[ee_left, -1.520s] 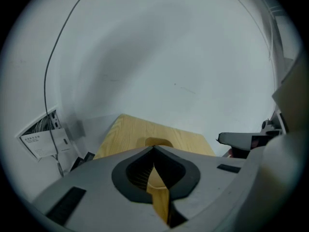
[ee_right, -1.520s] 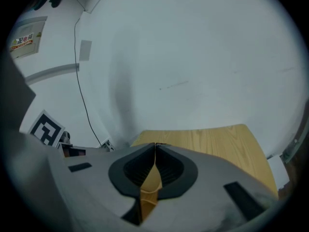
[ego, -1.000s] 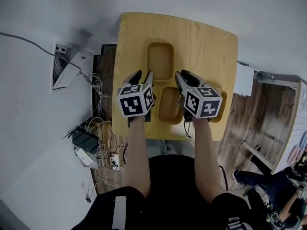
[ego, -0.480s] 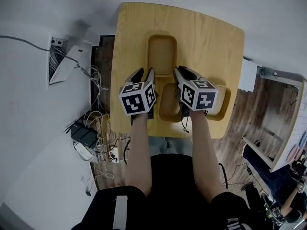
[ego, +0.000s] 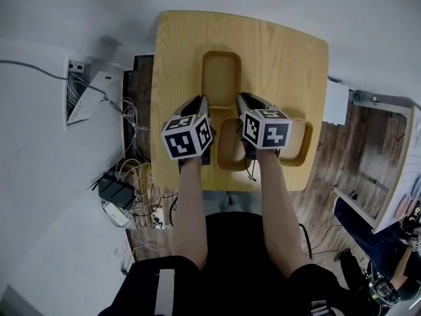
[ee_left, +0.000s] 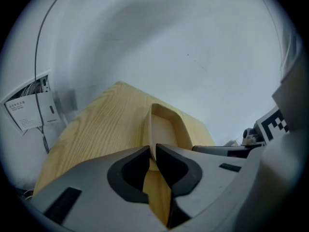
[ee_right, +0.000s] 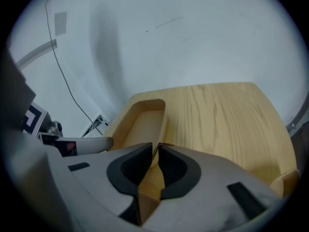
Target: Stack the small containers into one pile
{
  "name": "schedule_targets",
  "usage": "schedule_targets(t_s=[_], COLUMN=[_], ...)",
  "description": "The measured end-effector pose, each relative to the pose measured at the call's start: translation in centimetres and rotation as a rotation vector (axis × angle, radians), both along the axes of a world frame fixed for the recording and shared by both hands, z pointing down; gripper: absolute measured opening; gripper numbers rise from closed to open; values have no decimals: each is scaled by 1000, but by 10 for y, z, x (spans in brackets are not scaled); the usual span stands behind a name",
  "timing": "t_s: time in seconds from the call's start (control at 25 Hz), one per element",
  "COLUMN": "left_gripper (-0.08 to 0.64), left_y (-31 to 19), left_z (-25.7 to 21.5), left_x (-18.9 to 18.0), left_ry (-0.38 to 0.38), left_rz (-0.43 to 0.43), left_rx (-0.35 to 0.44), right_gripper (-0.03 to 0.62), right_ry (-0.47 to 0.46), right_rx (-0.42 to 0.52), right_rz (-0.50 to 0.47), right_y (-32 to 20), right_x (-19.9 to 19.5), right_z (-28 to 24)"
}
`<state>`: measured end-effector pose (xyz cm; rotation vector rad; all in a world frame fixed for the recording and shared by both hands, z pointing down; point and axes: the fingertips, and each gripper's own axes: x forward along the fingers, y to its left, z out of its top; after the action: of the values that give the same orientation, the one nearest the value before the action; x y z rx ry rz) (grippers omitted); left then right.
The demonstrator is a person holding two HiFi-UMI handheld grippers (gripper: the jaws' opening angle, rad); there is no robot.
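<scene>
Wooden container (ego: 231,145), left gripper (ee_left: 152,151) jaws just closed onto its rim, right gripper (ee_right: 157,149) clenching opposite rim

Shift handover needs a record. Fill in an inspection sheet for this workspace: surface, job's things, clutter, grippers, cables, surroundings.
Surface: wooden table, holding only the job's things.
Job's things: three wooden containers, none stacked: far container, near container, right container.
Clutter: nothing seen on the table.
Grippers: left gripper has just been closing and is now shut on the far container's left wall; right gripper is shut on its right wall.
Cables: tangle left of the table; one cable leads off the wall box.
Surroundings: white walls; wood floor at right.
</scene>
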<state>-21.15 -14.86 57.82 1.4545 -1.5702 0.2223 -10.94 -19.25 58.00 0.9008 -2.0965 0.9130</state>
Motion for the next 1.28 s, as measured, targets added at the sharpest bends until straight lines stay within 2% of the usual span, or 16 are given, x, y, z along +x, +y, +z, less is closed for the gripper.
schedule_targets(t_s=[0.28,0.56,0.88,1.28], left_gripper=[43,43,41,44], left_y=[-12,-10,0,28], left_z=[-22,-33,-56,-87], left_x=[1,6,17,48], left_ry=[-22,-53,-68,-104], left_rz=[29,38,34,31], left_rx=[39,46,97,155], right_gripper=[44,41,41,41], right_ry=[-36,-63,-97,-123], right_rx=[36,48,55,79], right_rz=[21,48,68,82], right_y=[-9,-6,10,40], right_x=[2,8,20,52], right_z=[-23,-37,-52,-75])
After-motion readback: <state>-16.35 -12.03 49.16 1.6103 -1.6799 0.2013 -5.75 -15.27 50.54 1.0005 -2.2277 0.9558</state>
